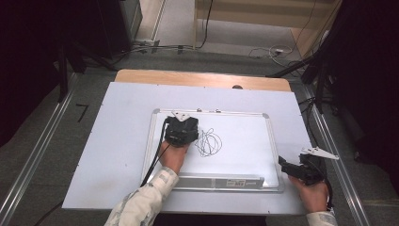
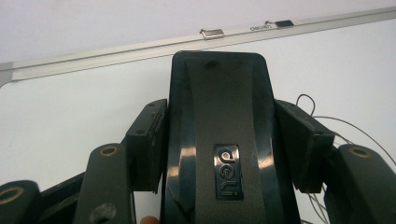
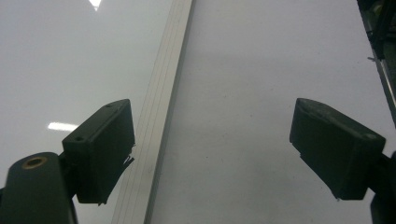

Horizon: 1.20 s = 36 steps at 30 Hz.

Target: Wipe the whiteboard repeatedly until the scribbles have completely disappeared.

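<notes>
A whiteboard with a silver frame lies flat on the table, with a black scribble drawn near its middle. My left gripper rests on the board just left of the scribble, shut on a black board eraser marked "deli"; both pads press its sides. The scribble's lines show to the right of the eraser. My right gripper hovers at the board's right edge, open, with nothing between its fingers. Below it runs the board's frame.
A white sheet covers the wooden table under the board. A pen tray runs along the board's near edge. Cables lie on the floor beyond the table, and metal rails flank both sides.
</notes>
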Available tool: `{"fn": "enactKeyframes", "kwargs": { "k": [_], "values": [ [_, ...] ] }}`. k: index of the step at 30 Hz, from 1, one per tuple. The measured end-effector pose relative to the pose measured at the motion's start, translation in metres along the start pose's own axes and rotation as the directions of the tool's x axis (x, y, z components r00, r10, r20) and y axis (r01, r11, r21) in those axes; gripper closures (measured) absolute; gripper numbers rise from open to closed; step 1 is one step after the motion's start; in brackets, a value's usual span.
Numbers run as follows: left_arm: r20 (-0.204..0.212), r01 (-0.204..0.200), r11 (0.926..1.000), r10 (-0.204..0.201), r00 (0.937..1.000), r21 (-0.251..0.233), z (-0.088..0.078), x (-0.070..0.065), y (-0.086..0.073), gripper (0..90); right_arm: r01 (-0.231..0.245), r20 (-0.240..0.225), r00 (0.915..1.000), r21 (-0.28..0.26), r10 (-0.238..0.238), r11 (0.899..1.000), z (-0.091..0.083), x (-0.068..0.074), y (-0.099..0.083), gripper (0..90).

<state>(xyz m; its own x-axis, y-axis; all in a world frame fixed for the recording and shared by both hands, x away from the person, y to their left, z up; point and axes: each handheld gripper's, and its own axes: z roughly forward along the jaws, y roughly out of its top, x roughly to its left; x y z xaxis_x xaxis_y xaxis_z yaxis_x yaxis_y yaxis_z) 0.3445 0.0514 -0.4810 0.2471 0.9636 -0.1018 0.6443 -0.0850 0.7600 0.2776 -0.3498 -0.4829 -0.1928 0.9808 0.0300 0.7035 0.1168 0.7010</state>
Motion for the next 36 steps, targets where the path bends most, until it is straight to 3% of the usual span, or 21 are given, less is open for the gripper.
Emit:
{"fn": "enactKeyframes", "kwargs": {
  "k": [6, 12, 15, 36],
  "values": [
    [0.008, 0.015, 0.9998, -0.015, 0.9999, 0.012, 0.008, -0.007, -0.002, 39.8, 0.000, 0.000, 1.0000, 0.001, 0.000, 1.000, 0.000, 0.000, 0.000, 12.7],
    [-0.009, -0.002, 0.9999, 0.002, 1.0000, 0.011, 0.011, -0.010, -0.002, 39.9, 0.002, -0.001, 1.0000, 0.000, -0.002, 1.000, 0.000, 0.000, 0.000, 12.7],
    [-0.010, 0.000, 0.9992, 0.001, 1.0000, 0.040, 0.016, -0.009, -0.002, 39.9, 0.003, -0.002, 1.0000, 0.001, -0.003, 1.000, 0.000, 0.000, 0.000, 12.7],
    [-0.010, -0.039, 0.9988, 0.039, 0.9992, 0.031, 0.020, -0.018, -0.006, 40.1, 0.006, -0.001, 1.0000, 0.000, -0.006, 1.000, 0.000, 0.001, 0.000, 12.7]
  ]
}}
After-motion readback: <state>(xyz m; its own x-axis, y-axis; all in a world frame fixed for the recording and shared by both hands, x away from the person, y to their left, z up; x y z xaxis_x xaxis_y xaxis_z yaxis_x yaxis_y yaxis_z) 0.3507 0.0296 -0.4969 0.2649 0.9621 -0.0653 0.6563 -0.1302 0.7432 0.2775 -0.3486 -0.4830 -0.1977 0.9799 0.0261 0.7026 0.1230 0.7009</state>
